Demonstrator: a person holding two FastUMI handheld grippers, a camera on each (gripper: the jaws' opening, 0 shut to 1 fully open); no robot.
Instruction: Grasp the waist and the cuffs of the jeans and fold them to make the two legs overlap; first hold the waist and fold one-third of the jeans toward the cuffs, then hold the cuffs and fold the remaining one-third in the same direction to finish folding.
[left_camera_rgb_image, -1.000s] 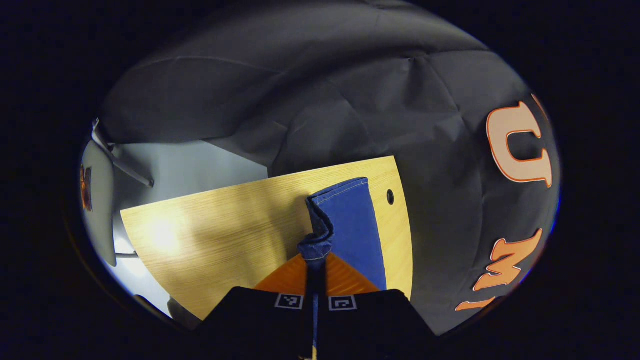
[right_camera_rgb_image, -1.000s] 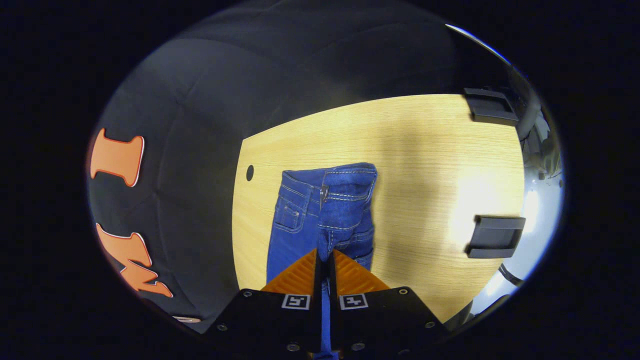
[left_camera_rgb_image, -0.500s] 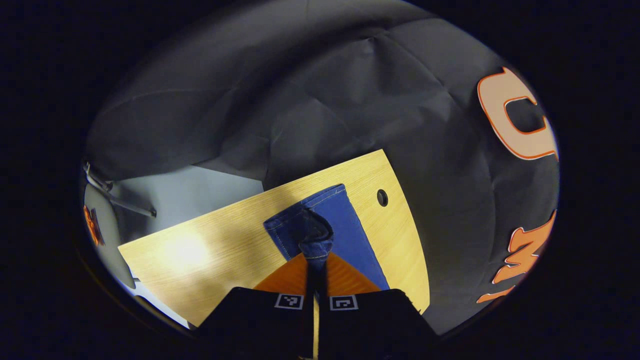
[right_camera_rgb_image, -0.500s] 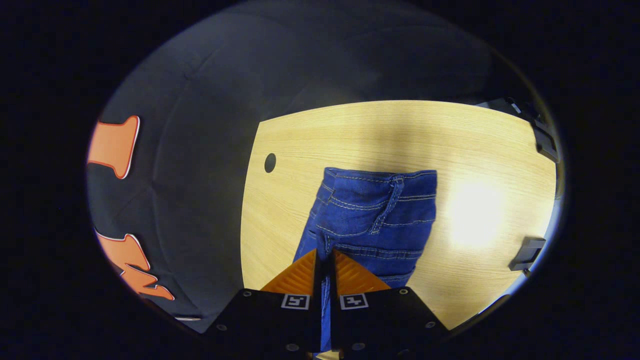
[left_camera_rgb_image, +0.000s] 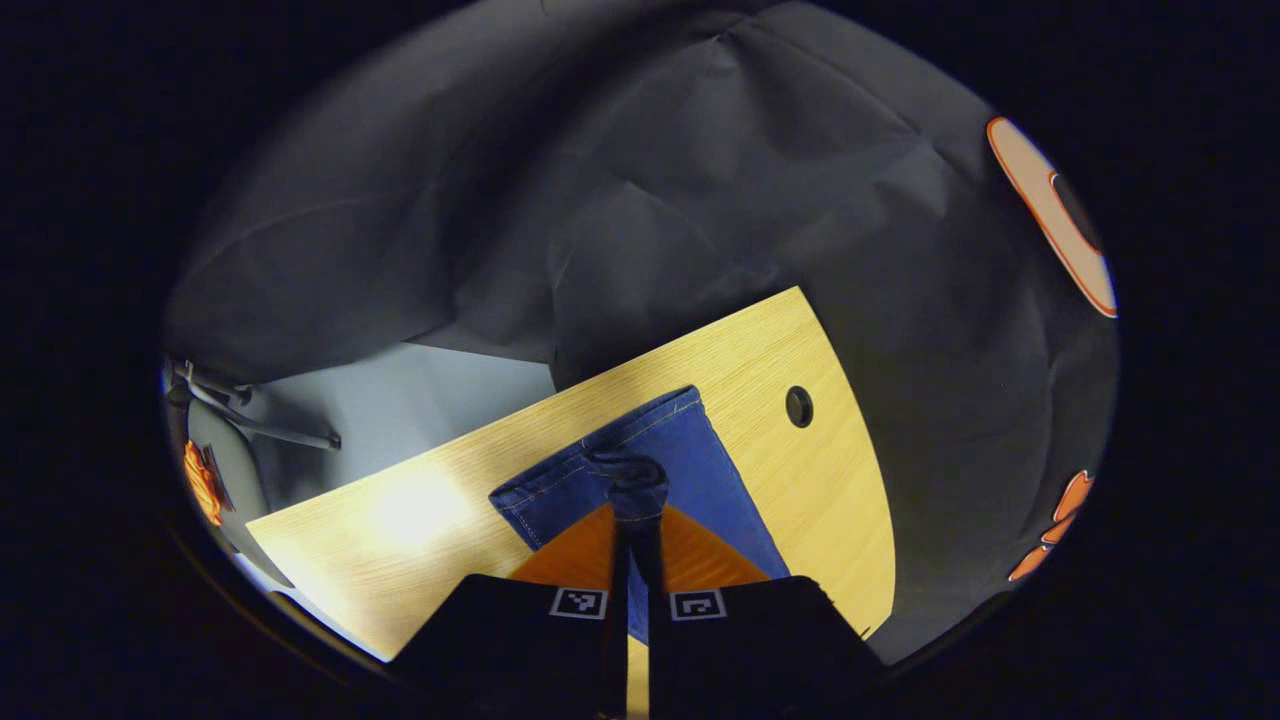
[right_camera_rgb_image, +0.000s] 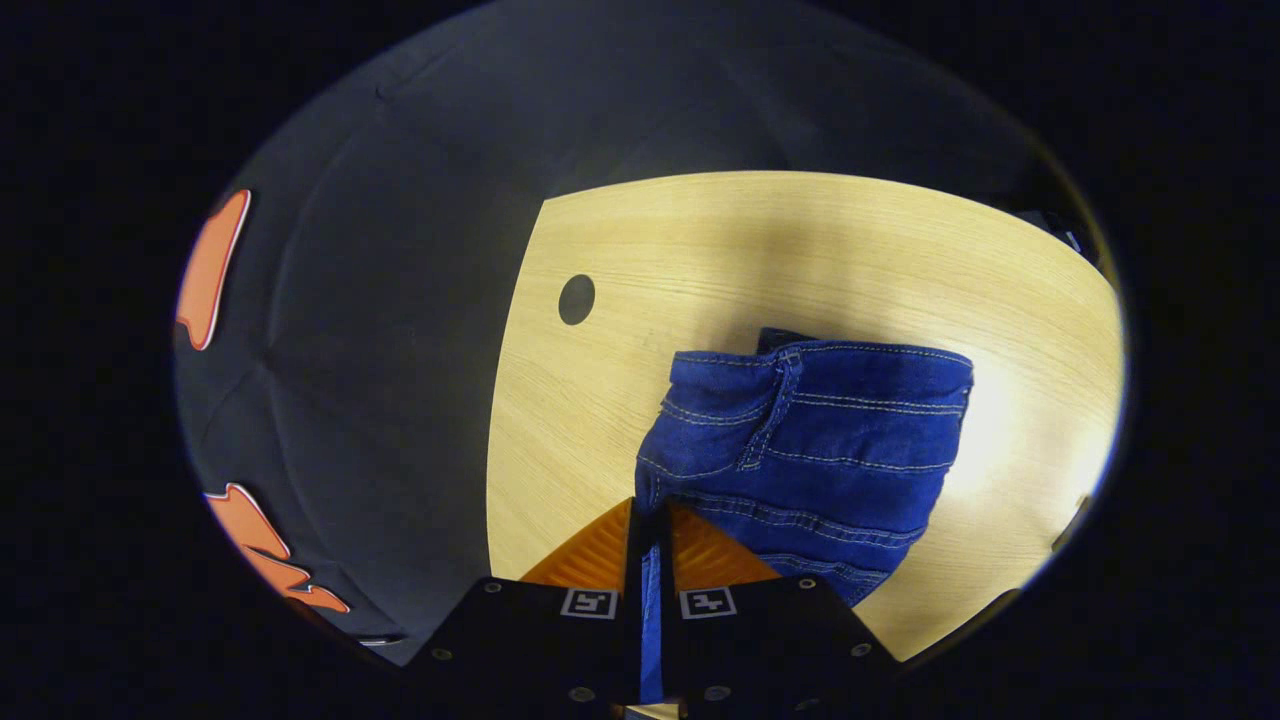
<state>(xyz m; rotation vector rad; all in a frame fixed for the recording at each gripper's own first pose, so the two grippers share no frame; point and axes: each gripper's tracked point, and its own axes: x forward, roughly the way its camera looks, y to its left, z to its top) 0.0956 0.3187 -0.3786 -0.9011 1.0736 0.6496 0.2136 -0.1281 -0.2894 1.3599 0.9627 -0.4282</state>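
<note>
The blue jeans lie on the wooden table. In the left gripper view the cuff end (left_camera_rgb_image: 640, 455) spreads flat ahead of my left gripper (left_camera_rgb_image: 636, 512), which is shut on a bunched fold of the cuff denim. In the right gripper view the waist end (right_camera_rgb_image: 815, 430), with its waistband seams and belt loop, lies ahead and to the right. My right gripper (right_camera_rgb_image: 650, 512) is shut on the edge of the denim at the waist, and a strip of cloth runs back between its fingers.
The wooden table (right_camera_rgb_image: 800, 250) has a round cable hole (right_camera_rgb_image: 577, 299), also seen as the hole (left_camera_rgb_image: 799, 407) near the cuffs. The table's edge runs close to the jeans beside the black booth wall. A pale floor (left_camera_rgb_image: 400, 400) lies beyond the table's far edge.
Both grippers have swung the held denim over: the cuff now spreads flatter and wider, and the waist has turned and shifted right, lying wider on the table. Both grips have stayed shut.
</note>
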